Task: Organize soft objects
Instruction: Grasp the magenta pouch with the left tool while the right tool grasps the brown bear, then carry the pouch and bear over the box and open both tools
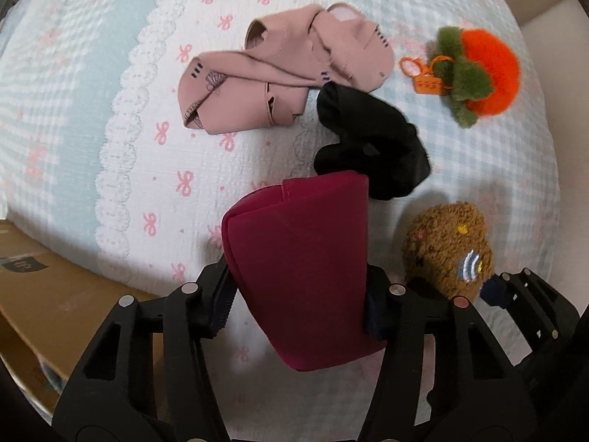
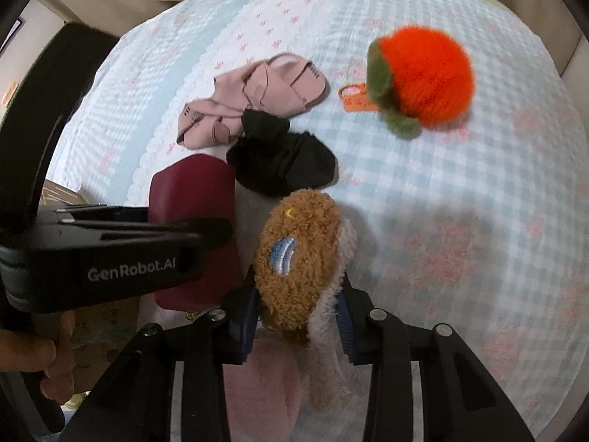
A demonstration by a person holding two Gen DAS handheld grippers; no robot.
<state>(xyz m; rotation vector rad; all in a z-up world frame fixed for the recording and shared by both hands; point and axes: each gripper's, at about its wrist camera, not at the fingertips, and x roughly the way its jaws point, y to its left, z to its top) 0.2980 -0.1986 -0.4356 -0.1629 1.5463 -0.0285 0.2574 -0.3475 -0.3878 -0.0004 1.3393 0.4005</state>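
Left gripper [image 1: 298, 294] pinches the red pouch [image 1: 298, 258], lifted over the bed [image 1: 110, 129]. Right gripper [image 2: 298, 316] pinches the brown plush [image 2: 294, 258], likely for sorting. Socks [image 1: 279, 73] lie at 12 o'clock.

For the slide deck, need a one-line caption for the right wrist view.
Right tongs grip a brown plush toy above the quilt, with black socks, pink socks and an orange plush ahead.
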